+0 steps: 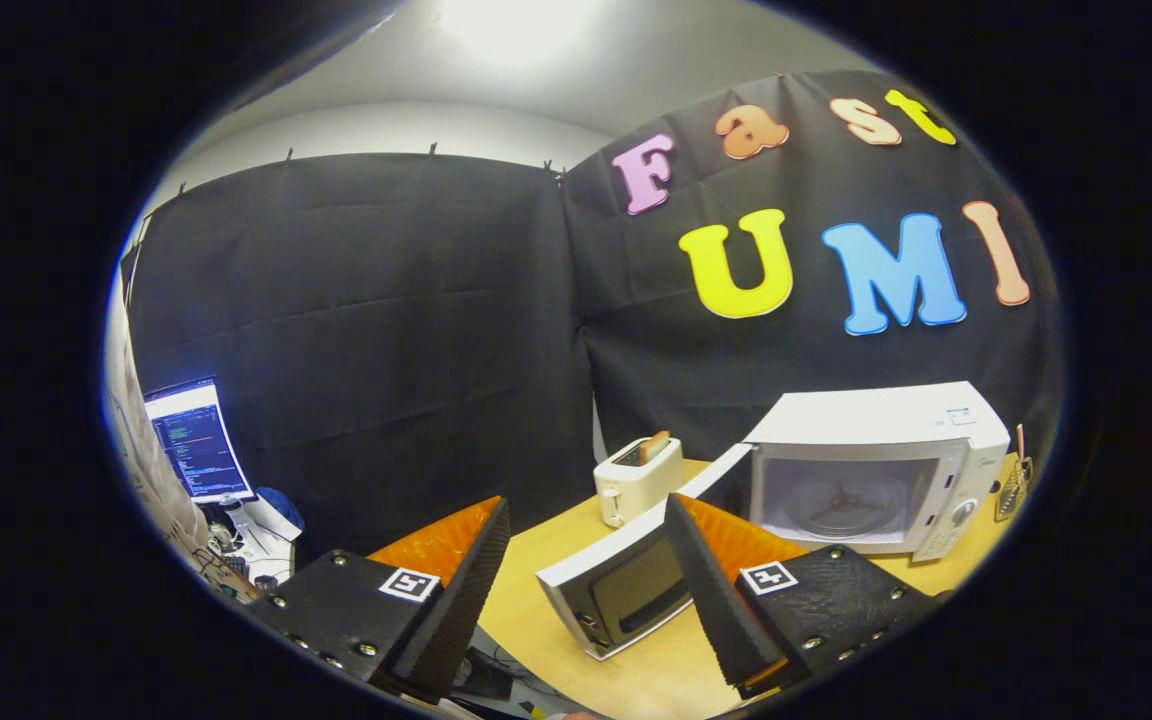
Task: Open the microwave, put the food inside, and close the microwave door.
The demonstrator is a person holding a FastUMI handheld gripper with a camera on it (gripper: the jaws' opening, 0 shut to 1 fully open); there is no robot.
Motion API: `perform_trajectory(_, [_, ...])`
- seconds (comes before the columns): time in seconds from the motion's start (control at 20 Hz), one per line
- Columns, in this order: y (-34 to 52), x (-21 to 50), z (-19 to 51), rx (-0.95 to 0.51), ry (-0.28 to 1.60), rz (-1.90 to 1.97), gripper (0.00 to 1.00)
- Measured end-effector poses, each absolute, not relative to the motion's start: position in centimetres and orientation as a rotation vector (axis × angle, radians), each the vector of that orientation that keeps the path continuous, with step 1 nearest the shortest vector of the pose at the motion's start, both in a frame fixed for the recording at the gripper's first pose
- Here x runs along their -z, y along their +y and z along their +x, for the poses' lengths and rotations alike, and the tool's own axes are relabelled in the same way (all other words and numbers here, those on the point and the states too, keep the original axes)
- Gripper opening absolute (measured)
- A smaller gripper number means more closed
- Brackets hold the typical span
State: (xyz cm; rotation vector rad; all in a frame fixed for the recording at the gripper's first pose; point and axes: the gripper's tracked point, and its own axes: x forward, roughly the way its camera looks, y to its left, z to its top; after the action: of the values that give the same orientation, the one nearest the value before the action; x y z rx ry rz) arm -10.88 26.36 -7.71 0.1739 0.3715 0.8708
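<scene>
Gaping empty, the hand-held gripper faces the microwave — door swung open.

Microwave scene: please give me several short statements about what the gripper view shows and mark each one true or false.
1. The microwave door stands wide open. True.
2. Food already lies on the turntable inside the microwave. False: the cavity holds just the bare turntable.
3. The gripper has its fingers apart and holds nothing. True.
4. A white toaster with a slice in its slot stands beside the microwave on the table. True.
5. The toaster stands on top of the microwave. False: it stands on the table.
</scene>
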Motion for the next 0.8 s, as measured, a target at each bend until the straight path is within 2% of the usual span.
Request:
perform_trajectory(0.35, [16.5,10.8,-7.6,-0.691,0.399,0.111,0.94])
perform_trajectory(0.8, [6.3,18.1,-6.2,-0.517,0.556,0.104,0.94])
